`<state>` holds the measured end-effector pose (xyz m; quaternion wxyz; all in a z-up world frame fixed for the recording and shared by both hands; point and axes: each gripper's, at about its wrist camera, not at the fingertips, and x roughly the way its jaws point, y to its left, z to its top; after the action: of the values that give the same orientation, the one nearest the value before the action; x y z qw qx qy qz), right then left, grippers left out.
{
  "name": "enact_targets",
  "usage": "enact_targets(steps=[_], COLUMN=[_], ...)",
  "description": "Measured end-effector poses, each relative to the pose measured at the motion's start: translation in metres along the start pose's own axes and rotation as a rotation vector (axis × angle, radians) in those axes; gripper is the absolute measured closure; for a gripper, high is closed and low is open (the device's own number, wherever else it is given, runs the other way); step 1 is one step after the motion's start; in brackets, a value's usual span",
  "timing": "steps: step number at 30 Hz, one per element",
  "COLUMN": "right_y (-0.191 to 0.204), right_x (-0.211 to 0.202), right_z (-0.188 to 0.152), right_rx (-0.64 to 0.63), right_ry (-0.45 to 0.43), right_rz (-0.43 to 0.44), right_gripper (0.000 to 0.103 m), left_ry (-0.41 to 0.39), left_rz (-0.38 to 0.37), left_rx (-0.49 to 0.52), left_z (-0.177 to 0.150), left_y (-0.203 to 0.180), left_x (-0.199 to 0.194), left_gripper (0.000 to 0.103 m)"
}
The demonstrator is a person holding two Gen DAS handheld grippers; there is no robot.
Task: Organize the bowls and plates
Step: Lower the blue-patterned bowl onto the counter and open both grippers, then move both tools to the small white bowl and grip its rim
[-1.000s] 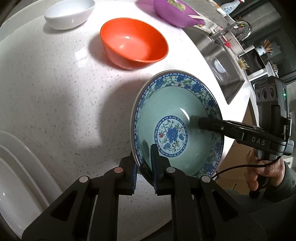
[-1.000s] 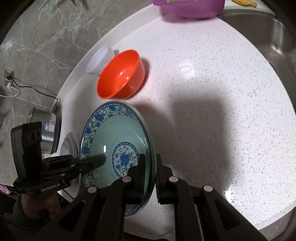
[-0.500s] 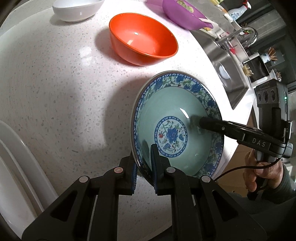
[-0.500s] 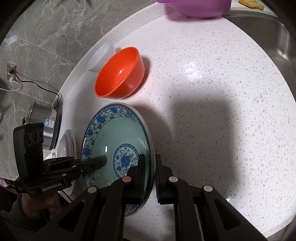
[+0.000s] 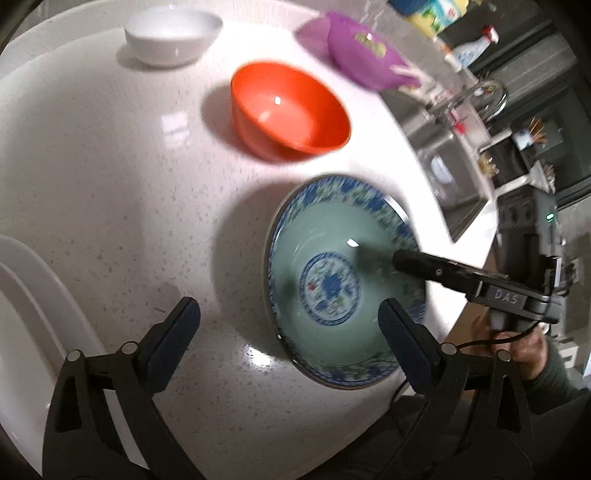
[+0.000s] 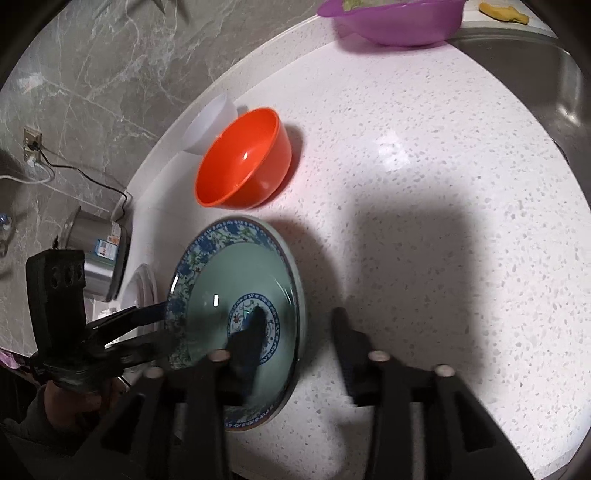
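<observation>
now both grippers have just let go of the blue-and-green patterned bowl (image 5: pixel 345 291), set down lower right on the white speckled counter (image 5: pixel 110 177). the left gripper (image 5: pixel 288 317) gapes wide; the right gripper (image 6: pixel 295 332) stands half open. the orange bowl (image 5: pixel 290 110) waits just above.

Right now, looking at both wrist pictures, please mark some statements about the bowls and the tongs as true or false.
1. The left tongs clamp the rim of the blue floral bowl. False: they have just been opening and stand wide, with the near rim between the fingers but no pad on it.
2. The orange bowl stands upright on the white counter. True.
3. The white bowl is nested in the orange bowl. False: it stands apart, behind it.
4. The right tongs are open across the floral bowl's rim. True: they have just been opening.
</observation>
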<state>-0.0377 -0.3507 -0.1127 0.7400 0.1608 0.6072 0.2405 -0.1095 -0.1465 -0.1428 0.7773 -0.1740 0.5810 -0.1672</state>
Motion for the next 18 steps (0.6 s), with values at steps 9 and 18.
enact_targets(steps=[9,18], right_y=[-0.005,0.024], right_x=[-0.049,-0.062], right_z=[0.036,0.120], right_rx=[0.012,-0.055], right_ry=[-0.148,-0.211], right_rz=[0.058,0.125], right_gripper=[0.025,0.024], left_ry=[-0.169,-0.181], left_rz=[0.048,0.138], left_rx=[0.038,-0.058], left_z=[0.040,0.157], left_y=[0.005,0.067], left_x=[-0.067,-0.103], left_gripper=[0.000,0.001])
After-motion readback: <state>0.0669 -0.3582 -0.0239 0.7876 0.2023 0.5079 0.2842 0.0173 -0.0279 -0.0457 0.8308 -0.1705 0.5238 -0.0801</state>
